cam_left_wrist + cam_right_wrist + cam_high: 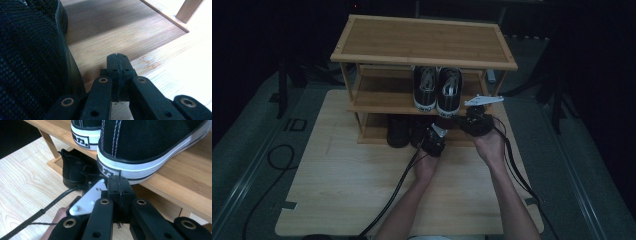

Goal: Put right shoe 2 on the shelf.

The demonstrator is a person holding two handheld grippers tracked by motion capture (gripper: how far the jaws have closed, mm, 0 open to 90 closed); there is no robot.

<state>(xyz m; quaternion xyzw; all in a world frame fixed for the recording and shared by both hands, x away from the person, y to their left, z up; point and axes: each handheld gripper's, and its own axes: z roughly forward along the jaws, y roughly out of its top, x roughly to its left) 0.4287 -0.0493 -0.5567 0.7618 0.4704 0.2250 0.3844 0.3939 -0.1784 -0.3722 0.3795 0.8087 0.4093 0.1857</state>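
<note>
— Hovering at the near edge of the three-tier bamboo shoe rack [424, 40], we have both tools low. Our left gripper [433, 140] sits at the bottom shelf, and in the left gripper view its fingers [113, 65] are pressed flat together with nothing between them.

— And the right one?

— Our right gripper [476, 121] is just right of it, a little higher, below the middle shelf. Its fingers [113, 186] are likewise closed tight and empty, pointing at the heel of the black canvas sneaker with the white rubber sole [150, 147].

— So where do the shoes stand?

— That sneaker and its mate [426, 89] are side by side on the middle shelf, heels toward us. The black knit mesh shoe [32, 57] rests on the bottom shelf, just left of our left fingers; whether it touches them we cannot tell. Another dark shoe [398, 131] stands farther left on that shelf.

— Which step would we call this?

— We judge it a pause between placements: the shoes are set on the rack and neither tool carries anything over the pale wooden tabletop [342, 175].

— And next?

— If the mesh shoe needs straightening, we should spread the left fingers first, then close on its heel collar, keeping clear of the shelf edge above.
</note>
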